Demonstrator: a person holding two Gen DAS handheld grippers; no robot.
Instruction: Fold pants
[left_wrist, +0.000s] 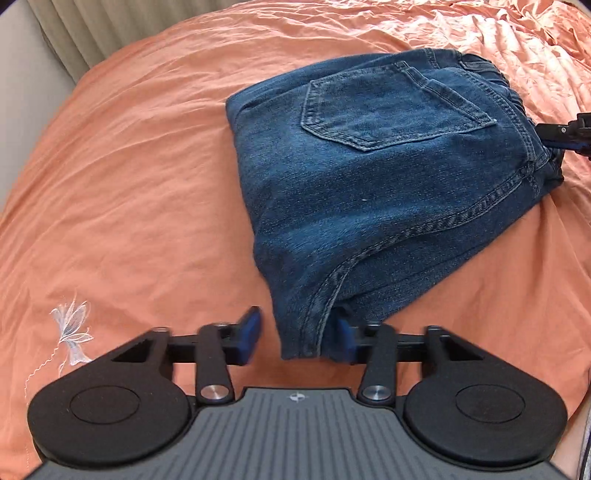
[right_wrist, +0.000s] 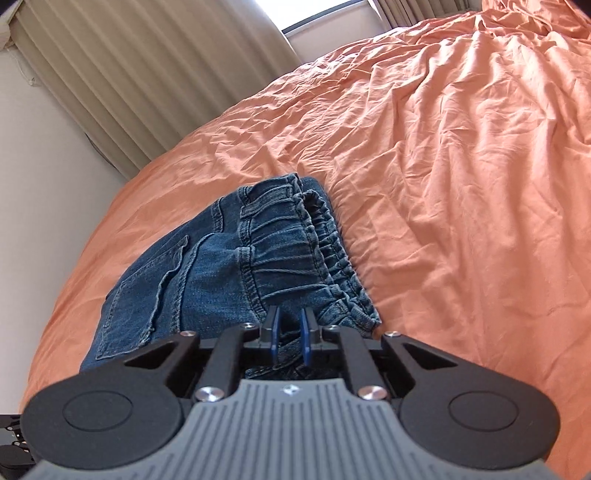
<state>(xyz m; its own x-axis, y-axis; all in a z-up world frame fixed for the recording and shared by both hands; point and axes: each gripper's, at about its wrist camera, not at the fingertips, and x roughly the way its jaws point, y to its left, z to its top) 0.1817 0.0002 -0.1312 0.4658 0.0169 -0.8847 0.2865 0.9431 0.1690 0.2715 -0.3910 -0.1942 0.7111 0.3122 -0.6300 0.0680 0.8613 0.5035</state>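
Observation:
Blue denim pants (left_wrist: 369, 166) lie folded into a compact bundle on the orange bedsheet (left_wrist: 129, 166), back pocket up. My left gripper (left_wrist: 297, 338) is open, its blue pads either side of the bundle's near corner. My right gripper (right_wrist: 290, 332) is shut on the pants (right_wrist: 207, 273) at the near end of the elastic waistband (right_wrist: 295, 240). The right gripper also shows at the right edge of the left wrist view (left_wrist: 565, 134), at the waistband end.
The wrinkled orange sheet (right_wrist: 461, 166) covers the bed all around. An embroidered flower (left_wrist: 72, 332) marks the sheet at near left. Beige curtains (right_wrist: 147, 74) and a white wall (right_wrist: 44, 166) stand beyond the bed's left edge.

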